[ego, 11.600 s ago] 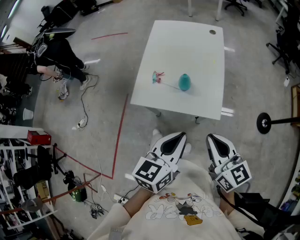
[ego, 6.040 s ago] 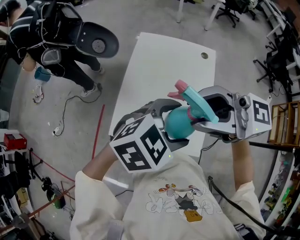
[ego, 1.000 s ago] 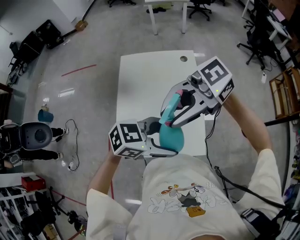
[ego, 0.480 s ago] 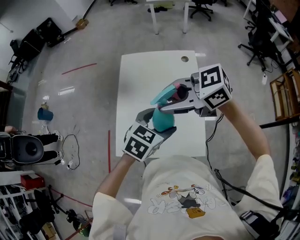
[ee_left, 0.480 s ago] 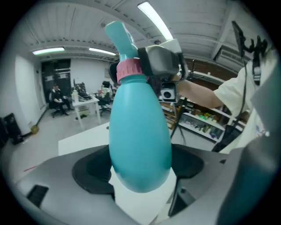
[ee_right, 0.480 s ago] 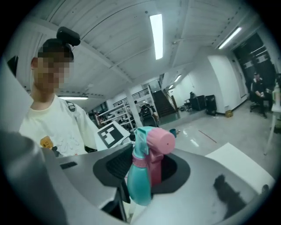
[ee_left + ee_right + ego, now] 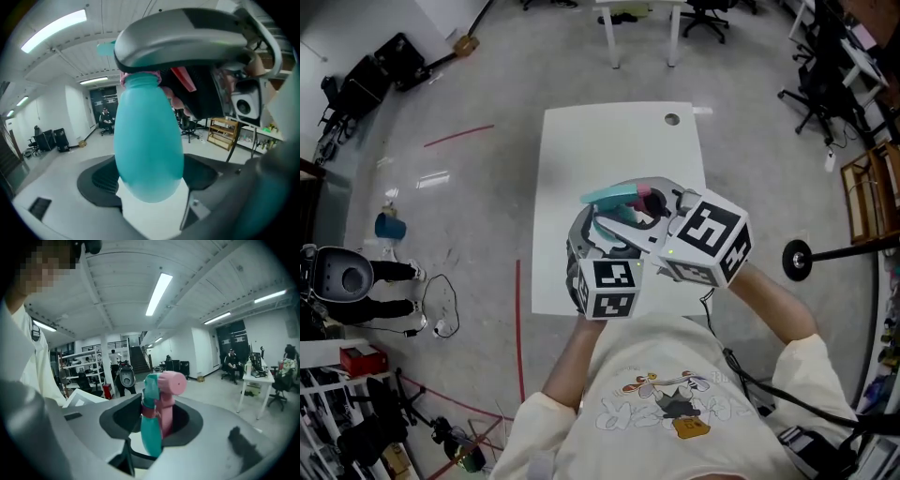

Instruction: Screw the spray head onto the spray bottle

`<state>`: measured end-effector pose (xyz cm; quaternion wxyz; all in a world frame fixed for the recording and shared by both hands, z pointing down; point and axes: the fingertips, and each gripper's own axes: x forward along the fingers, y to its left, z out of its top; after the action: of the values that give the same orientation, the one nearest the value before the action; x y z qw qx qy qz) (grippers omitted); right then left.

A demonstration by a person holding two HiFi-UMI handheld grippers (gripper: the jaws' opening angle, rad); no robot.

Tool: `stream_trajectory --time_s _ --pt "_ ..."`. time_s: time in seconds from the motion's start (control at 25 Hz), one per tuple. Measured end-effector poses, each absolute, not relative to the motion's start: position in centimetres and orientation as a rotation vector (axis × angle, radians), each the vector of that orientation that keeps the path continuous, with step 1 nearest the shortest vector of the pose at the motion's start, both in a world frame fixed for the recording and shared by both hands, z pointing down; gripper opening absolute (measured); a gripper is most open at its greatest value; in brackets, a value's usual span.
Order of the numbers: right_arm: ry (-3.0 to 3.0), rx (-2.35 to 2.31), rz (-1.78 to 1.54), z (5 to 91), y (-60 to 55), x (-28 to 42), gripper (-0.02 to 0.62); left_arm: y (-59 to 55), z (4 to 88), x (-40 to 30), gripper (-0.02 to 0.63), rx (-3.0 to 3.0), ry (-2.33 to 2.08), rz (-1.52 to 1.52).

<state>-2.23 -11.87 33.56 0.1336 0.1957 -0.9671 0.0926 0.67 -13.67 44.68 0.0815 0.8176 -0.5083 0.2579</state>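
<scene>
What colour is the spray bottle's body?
Teal: the rounded plastic spray bottle shows best in the left gripper view.

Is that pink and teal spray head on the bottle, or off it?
On. The spray head sits over the neck of the bottle, pink ringing it in the left gripper view. How tightly screwed: cannot tell.

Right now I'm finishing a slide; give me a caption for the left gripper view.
Left gripper grips the teal spray bottle, the spray head at its neck above.
</scene>
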Motion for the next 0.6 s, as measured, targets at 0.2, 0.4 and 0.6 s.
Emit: stream_trajectory --time_s 0.2,0.4,0.6 --pt "-2.807 0.650 0.276 33.6 -11.7 -2.2 0.138 -13.6 44.3 0.5 0.404 2.480 -1.512 0.763" --pt "-2.880 0.441 0.413 33.1 -9.6 -1.2 0.245 -12.6 43.8 1.5 0.404 2.590 -1.361 0.708" --pt "-2.984 0.012 0.568 30.7 -7.0 2.4 0.261 -10.0 42.2 2.1 0.403 2.792 -0.979 0.657"
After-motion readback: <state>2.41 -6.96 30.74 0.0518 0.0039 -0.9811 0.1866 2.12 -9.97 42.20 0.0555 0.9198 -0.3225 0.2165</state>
